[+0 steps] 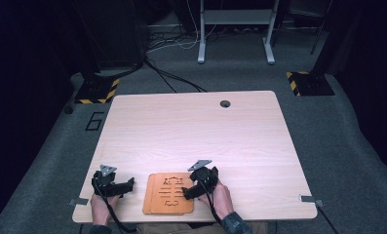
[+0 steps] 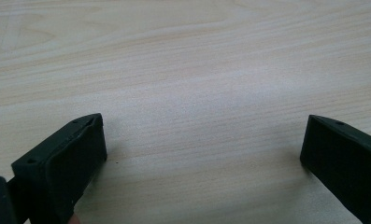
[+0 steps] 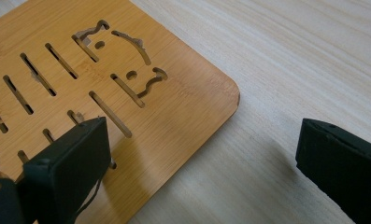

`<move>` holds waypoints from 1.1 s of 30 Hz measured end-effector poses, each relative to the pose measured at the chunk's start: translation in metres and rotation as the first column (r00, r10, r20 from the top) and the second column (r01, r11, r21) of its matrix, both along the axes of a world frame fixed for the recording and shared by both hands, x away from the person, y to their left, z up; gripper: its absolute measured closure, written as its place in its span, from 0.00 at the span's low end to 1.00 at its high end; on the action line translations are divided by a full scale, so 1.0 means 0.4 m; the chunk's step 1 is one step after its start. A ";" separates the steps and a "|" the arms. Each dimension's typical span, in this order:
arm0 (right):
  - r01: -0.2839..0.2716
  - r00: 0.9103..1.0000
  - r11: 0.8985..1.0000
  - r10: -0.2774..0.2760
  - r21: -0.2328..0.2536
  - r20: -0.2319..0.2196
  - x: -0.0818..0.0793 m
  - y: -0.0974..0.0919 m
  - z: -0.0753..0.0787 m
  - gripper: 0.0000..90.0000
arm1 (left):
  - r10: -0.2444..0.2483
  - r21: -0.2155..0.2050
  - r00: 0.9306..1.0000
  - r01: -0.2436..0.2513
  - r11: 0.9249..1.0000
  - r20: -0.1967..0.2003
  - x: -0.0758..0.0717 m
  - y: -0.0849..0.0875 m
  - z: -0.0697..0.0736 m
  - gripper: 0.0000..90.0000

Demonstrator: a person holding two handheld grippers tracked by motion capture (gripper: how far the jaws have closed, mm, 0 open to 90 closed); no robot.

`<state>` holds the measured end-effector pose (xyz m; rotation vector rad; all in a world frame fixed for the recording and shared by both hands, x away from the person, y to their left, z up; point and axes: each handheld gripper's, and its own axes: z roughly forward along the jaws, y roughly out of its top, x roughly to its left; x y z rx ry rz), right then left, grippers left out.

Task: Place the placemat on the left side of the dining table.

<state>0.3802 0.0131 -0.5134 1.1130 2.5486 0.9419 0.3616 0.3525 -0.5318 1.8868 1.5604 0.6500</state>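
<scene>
jaws: both wide apart, holding nothing | left gripper (image 1: 114, 184) over bare table (image 1: 191, 126) | right gripper (image 3: 199, 154) straddles corner of bamboo board (image 3: 174, 116) | board likely stiff, light, thin, lying flat: pinch an edge

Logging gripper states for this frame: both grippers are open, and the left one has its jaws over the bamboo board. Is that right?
One slip: it is the right gripper, not the left, whose jaws are at the board; the right gripper view shows one jaw over the board's corner and the other over the table. The left gripper has bare table between its jaws. Both are open, as you said.
</scene>
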 end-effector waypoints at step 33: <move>0.029 0.999 0.999 -0.030 0.031 0.018 -0.001 -0.048 0.006 0.03 | 0.001 0.000 1.000 -0.001 1.000 0.000 0.000 0.000 0.000 0.00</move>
